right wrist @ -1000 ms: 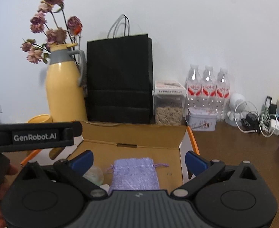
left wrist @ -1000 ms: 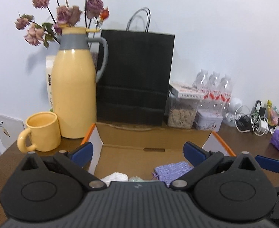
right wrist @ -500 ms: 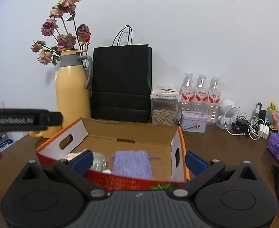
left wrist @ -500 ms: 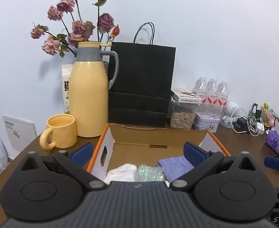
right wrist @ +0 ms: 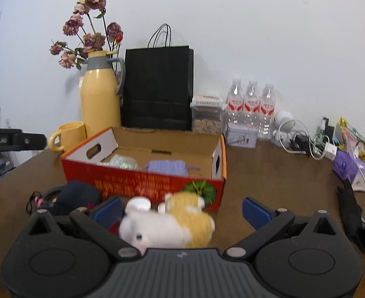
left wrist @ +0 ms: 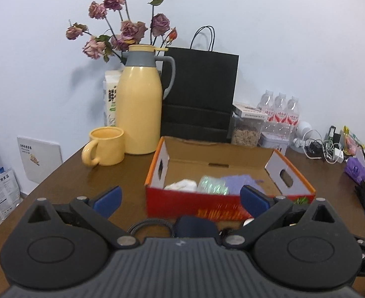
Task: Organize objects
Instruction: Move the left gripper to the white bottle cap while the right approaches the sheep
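Right wrist: plush toy (right wrist: 167, 226) blurred, gripper-cropped

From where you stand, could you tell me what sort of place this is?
Probably a home or small-office desk used for storage: a brown table against a plain wall holds a yellow thermos, bottled water, a tangle of chargers and an open cardboard box.

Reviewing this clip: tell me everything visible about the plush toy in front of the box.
The plush toy is a small stuffed animal with fluffy white fur and yellow-orange patches, a small dark eye and pink marking near its lower edge. It lies on the brown table, just in front of the red cardboard box, between the open jaws of the right gripper, which do not grip it. A small white round cap-like item sits against its upper left. The image is slightly blurred, so finer detail is unclear.
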Motion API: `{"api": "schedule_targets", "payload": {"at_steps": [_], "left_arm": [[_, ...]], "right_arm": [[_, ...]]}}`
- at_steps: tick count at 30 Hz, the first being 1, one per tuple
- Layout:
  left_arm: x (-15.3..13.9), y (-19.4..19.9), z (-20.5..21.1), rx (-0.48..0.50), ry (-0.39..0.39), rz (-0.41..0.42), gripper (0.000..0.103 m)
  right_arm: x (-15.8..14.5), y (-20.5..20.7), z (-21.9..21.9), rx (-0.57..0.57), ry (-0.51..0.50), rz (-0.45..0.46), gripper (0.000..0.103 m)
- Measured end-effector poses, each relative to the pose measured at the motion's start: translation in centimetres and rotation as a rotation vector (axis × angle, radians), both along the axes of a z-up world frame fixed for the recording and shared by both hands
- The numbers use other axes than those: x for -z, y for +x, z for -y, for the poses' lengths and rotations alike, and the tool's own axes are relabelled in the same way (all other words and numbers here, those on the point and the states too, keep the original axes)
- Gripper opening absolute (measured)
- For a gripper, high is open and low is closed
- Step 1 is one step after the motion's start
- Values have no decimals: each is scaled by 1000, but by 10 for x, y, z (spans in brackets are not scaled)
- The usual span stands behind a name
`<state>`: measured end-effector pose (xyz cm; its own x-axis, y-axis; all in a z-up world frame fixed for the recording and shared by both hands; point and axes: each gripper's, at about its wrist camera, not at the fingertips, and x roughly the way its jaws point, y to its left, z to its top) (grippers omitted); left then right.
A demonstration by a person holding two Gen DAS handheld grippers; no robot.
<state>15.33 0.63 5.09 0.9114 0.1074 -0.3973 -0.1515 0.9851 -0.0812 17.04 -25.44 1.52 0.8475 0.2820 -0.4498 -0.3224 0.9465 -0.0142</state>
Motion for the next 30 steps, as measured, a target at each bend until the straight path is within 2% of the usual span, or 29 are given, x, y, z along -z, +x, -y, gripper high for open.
{"api": "schedule_targets", "payload": {"at_steps": [8, 15, 21, 25, 27, 28, 30], "left_arm": [[17, -32, -11, -7, 28, -33, 103], [39, -47, -29, -28, 1, -96, 103], [52, -52, -45, -63, -32, -137, 103], [56, -52, -48, -82, -45, -153, 103], [57, -53, -48, -81, -54, -163, 103], [58, -53, -47, -78, -53, -163, 103], [59, -53, -45, -75, -52, -167, 103]], "right_arm": [[23, -23, 11, -2, -49, -47, 103], [54, -20, 24, 17, -119, -127, 103], [66, 3, 40, 74, -72, -172, 103], [72, 25, 41, 79, -28, -204, 91], [77, 35, 37, 73, -22, -228, 79], [79, 39, 36, 72, -20, -240, 69], [81, 38, 33, 64, 7, -230, 62]]}}
